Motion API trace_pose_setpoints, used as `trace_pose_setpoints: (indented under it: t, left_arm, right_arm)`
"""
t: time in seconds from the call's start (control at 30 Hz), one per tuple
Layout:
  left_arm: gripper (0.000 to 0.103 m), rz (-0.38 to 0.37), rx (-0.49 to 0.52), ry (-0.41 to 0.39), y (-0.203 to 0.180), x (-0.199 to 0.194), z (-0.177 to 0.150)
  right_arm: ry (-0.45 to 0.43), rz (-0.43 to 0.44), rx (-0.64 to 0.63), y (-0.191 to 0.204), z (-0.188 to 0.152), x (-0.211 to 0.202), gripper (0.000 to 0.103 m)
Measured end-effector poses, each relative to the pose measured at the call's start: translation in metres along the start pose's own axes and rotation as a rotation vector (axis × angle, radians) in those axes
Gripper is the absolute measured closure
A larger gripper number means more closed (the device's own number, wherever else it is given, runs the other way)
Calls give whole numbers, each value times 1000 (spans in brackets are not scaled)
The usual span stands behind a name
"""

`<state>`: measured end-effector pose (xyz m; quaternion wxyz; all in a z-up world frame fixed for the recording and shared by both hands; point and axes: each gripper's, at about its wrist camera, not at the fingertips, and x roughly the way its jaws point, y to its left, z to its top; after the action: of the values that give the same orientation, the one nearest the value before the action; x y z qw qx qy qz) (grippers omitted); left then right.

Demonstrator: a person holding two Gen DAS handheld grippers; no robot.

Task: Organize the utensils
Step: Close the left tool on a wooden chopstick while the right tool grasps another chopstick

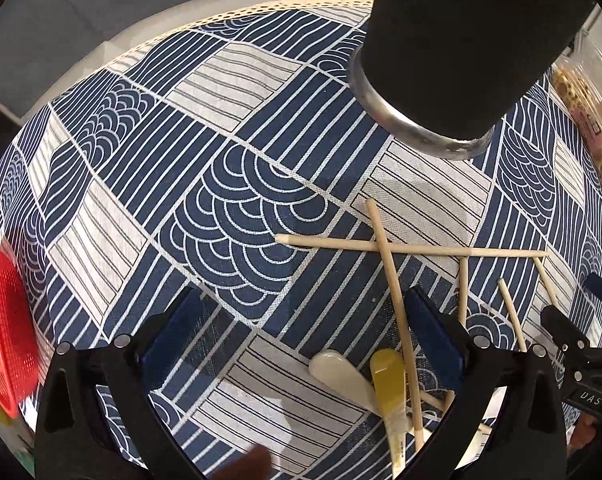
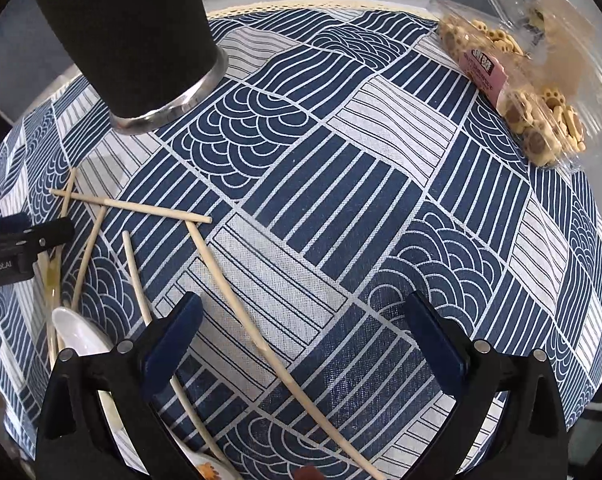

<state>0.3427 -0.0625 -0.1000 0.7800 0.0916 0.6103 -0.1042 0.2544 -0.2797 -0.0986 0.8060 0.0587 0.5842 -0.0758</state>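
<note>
Several wooden chopsticks (image 1: 413, 247) lie crossed on the blue patterned tablecloth (image 1: 229, 208), with a white spoon (image 1: 341, 372) and a yellow spoon (image 1: 389, 380) beside them. A black holder cup (image 1: 461, 48) with a metal base stands behind. My left gripper (image 1: 305, 316) is open above the cloth, left of the pile. My right gripper (image 2: 305, 316) is open over one long chopstick (image 2: 269, 344); the cup (image 2: 133, 40), more chopsticks (image 2: 133, 206) and a white spoon (image 2: 81, 332) lie to its left. The left gripper's finger (image 2: 41, 236) shows at the left edge.
A red mesh basket (image 1: 5, 336) sits at the far left of the left wrist view. A clear bag of biscuits (image 2: 517, 76) lies at the back right of the table. The cloth's lace edge (image 2: 301, 6) marks the table's far side.
</note>
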Motion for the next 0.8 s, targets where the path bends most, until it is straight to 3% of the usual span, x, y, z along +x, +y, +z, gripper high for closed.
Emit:
trace_pose_setpoints:
  t: [0.2,0.37,0.4,0.47,0.5,0.53,0.6,0.67,0.73,0.8]
  left_arm:
    - [4,-3,3,-65,3,1,-1]
    - [4,2,-15,-50,3,0,-1]
    - [4,3,-13,-44,2,0,1]
    - [9,-7,-3,-29,0,0,0]
    - [12,-8,1,-22,-1,0,3]
    - [18,-10,5,-15,0,-2,4]
    - [32,-18,22,-3,3,-13,2]
    - [65,-26,28,9,5,-19,2]
    - [85,-37,2,26,11,-21,3]
    - [90,-74,-57,49,22,-21,4]
  right_arm:
    - [17,-12,19,2,-3,0,6]
    - [92,-11,15,4,8,6,7]
    - [96,-8,8,6,10,4,12]
    - [92,2,-29,12,13,-4,42]
    - [97,12,-62,17,14,-7,64]
    - [94,21,-98,22,13,-8,81]
    - [85,25,-143,28,11,-9,93]
    - [62,26,-156,28,7,-10,95]
    - [45,22,-178,22,2,-12,96]
    - [50,32,-179,11,-4,-14,98]
